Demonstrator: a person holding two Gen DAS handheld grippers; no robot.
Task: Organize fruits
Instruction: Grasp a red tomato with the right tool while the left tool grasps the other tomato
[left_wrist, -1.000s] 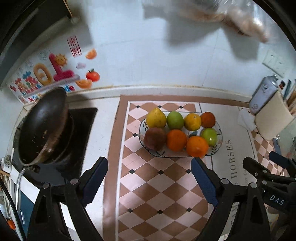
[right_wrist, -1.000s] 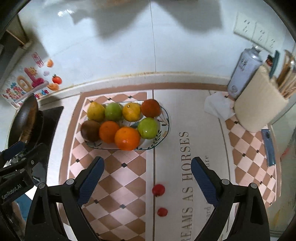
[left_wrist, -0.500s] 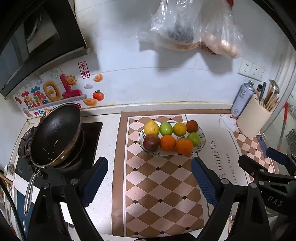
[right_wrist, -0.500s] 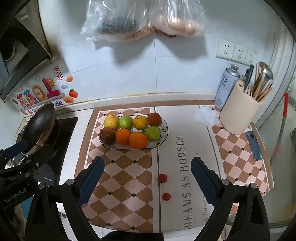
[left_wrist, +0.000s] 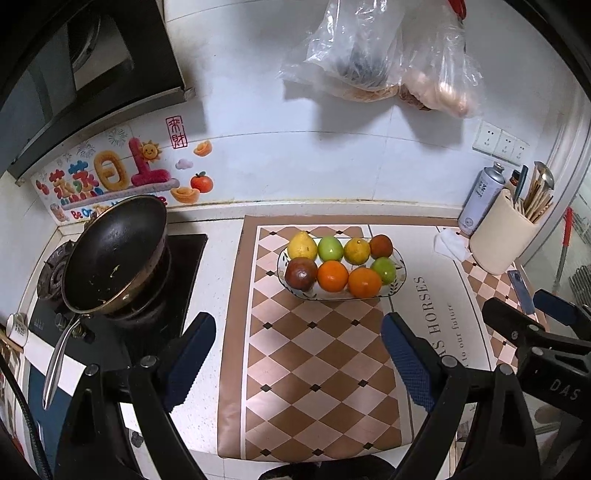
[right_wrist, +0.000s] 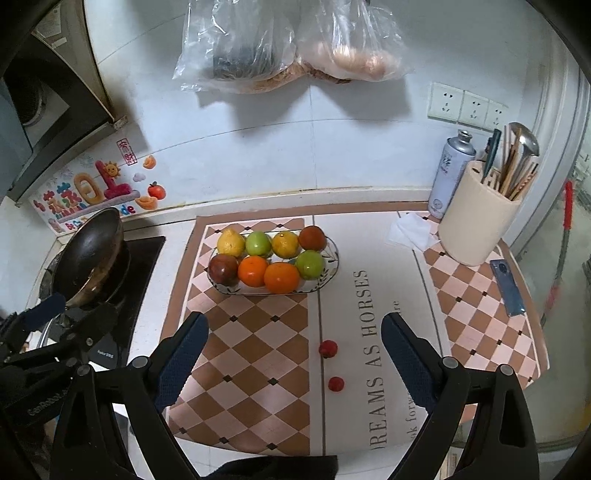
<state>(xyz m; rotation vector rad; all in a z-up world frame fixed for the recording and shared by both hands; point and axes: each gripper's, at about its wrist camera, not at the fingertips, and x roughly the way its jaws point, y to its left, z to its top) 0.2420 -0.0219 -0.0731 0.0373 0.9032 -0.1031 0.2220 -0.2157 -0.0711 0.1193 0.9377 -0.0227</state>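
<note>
Black-framed and blue-padded, the left gripper (left_wrist: 299, 354) and the right gripper (right_wrist: 295, 350) both hang above the desk (right_wrist: 347, 439) with jaws spread wide and nothing between them. Nearest to the right gripper, two small red fruits (right_wrist: 328, 348) lie loose on the patterned mat (right_wrist: 258, 347), one just past the other toward 6 o'clock, both between the right gripper's fingertips and apart from everything else. They look round, smooth and light, so they would probably roll at a nudge and bruise under a hard squeeze; a gentle pinch across the widest part, pads coming straight down on either side, seems the safest hold. Which kind of fruit they are cannot be told at this size.

Farther out, at about 12 o'clock from both grippers, the oval plate (right_wrist: 334, 254) sits on the mat and carries eight fruits in two rows of four, touching one another: a yellow pear (right_wrist: 231, 242), green and orange ones, and a dark one at the near left end. Judging by that, the sorting is mostly done and the two strays are what remains. The plate is crowded, so any added fruit may slip off its shallow rim.

At 10 o'clock a dark pan (left_wrist: 114, 251) tilts on the stove. At 2 o'clock stand a cream utensil holder (right_wrist: 478, 225), a spray can (right_wrist: 452, 173) and a phone (right_wrist: 508, 286). Plastic bags (right_wrist: 288, 44) hang on the far wall.
</note>
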